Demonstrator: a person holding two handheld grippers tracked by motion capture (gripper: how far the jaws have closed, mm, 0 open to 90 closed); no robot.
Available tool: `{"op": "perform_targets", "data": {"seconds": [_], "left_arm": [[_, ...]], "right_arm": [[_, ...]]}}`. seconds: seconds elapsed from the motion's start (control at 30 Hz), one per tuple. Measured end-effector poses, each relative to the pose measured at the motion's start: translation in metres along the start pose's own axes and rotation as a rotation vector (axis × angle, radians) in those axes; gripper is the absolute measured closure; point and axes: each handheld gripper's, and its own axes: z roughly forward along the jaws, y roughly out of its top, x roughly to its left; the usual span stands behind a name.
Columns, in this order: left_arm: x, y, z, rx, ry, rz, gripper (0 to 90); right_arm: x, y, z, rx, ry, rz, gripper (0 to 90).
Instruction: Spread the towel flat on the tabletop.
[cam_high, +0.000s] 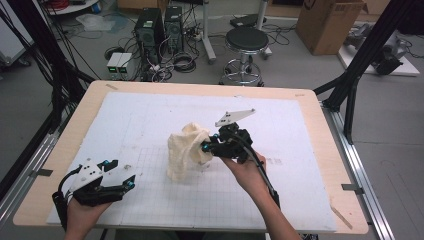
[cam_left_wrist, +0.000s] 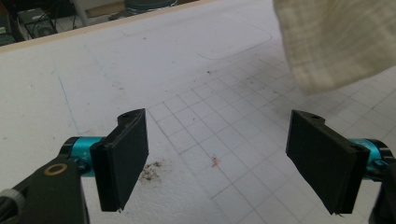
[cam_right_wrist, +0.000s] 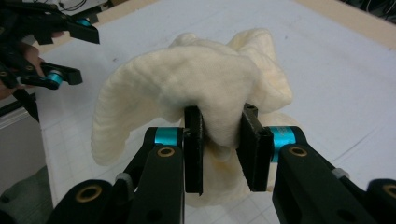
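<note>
High view: the right gripper sits near the middle of the desk, held in the person's right hand, and it has a cream cloth bunched between its fingers. The cloth is lifted, hanging down from the grip in loose folds, and its lower end reaches the white gridded mat that covers most of the desk; whether that end rests on the mat cannot be told. A grey three-cornered plate stands above the right gripper.

The left gripper lies at the near left corner of the mat, held by the left hand, well apart from the cloth. Its fingers are spread wide with nothing between them.

In the right gripper view, the two black fingers pinch a thick fold of the cloth, which swells up above them and droops to the left and behind. The left gripper shows farther off at the upper left, its fingers apart.

In the left gripper view, the two finger pads stand wide apart over the gridded mat, which carries a few small specks and a dark smudge. A hanging corner of the cloth shows at the upper right, off the mat there and clear of the fingers.

Beyond the desk, a round stool, computer towers and a cardboard box stand on the floor.
</note>
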Motion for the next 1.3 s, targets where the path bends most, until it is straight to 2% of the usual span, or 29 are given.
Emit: {"op": "perform_targets", "data": {"seconds": [0.13, 0.17, 0.23, 0.27, 0.3, 0.43, 0.5, 0.67, 0.83, 0.87, 0.93, 1.03, 1.13, 1.23, 1.3], "left_arm": [[0.0, 0.0, 0.001, 0.001, -0.007, 0.001, 21.5], [0.001, 0.0, 0.001, 0.003, -0.009, 0.002, 21.5], [0.001, 0.0, 0.001, 0.003, -0.011, 0.001, 21.4], [0.001, 0.0, 0.001, 0.003, -0.011, 0.001, 21.4], [0.0, 0.0, 0.001, -0.001, -0.014, -0.005, 21.5], [0.001, 0.0, 0.002, 0.003, -0.021, -0.005, 21.4], [0.0, 0.0, 0.003, 0.005, -0.027, -0.006, 21.4], [-0.005, 0.002, 0.005, 0.003, -0.045, -0.009, 21.4], [-0.015, 0.008, 0.015, 0.004, -0.095, -0.015, 24.1], [-0.018, 0.01, 0.018, 0.008, -0.107, -0.016, 24.9], [-0.022, 0.013, 0.023, 0.012, -0.124, -0.012, 25.2], [-0.029, 0.019, 0.031, 0.011, -0.146, -0.011, 26.7], [-0.036, 0.025, 0.039, 0.015, -0.198, -0.018, 33.2], [-0.043, 0.03, 0.051, 0.012, -0.209, -0.027, 35.6], [-0.048, 0.034, 0.059, 0.01, -0.201, -0.029, 38.2]], "right_arm": [[-0.011, -0.007, 0.032, 0.034, -0.02, 0.04, 73.0], [-0.015, -0.009, 0.042, 0.045, -0.033, 0.036, 72.9], [-0.022, -0.012, 0.06, 0.073, -0.092, 0.031, 72.9], [-0.027, -0.013, 0.068, 0.071, -0.116, 0.036, 72.8], [-0.033, -0.015, 0.074, 0.059, -0.135, 0.063, 72.7], [-0.052, -0.021, 0.086, 0.035, -0.187, 0.134, 70.5], [-0.058, -0.023, 0.09, 0.045, -0.192, 0.145, 65.7], [-0.057, -0.023, 0.081, 0.048, -0.15, 0.139, 54.5], [-0.047, -0.02, 0.063, 0.036, -0.151, 0.077, 50.4], [-0.044, -0.021, 0.059, 0.019, -0.152, 0.065, 49.9], [-0.04, -0.026, 0.051, -0.018, -0.16, 0.05, 48.4], [-0.039, -0.035, 0.041, -0.031, -0.156, 0.056, 46.0], [-0.035, -0.046, 0.029, -0.048, -0.157, 0.052, 45.8], [-0.03, -0.057, 0.016, -0.075, -0.156, 0.044, 44.5], [-0.026, -0.065, 0.006, -0.096, -0.156, 0.026, 42.4]]}}
